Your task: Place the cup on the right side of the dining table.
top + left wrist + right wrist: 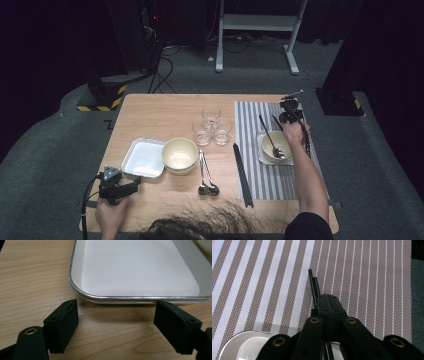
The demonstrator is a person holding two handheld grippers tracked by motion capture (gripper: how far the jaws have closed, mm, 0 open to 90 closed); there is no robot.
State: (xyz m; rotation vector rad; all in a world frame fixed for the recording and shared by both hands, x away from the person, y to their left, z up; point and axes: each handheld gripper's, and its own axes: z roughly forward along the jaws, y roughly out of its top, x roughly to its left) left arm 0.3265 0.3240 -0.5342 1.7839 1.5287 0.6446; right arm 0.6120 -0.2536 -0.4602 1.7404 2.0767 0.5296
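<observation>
Clamping a pair of chopsticks (pixel 314 285) over the striped mat (pixel 374 277) beside the bowl (pixel 275 145), seemingly to set a place, the right gripper (pixel 329 305) works while the left gripper (pixel 115 322) waits wide open and empty by the tray (pixel 140 270).

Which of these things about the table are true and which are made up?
1. The left gripper is open, near the edge of a metal tray. True.
2. The right gripper is holding a spoon. False: it is shut on a pair of black chopsticks over the striped placemat.
3. Three empty glasses stand together on the wooden table. True.
4. Two spoons lie inside the big bowl. False: they lie on the table beside it.
5. A spoon rests in the small bowl on the placemat. True.
</observation>
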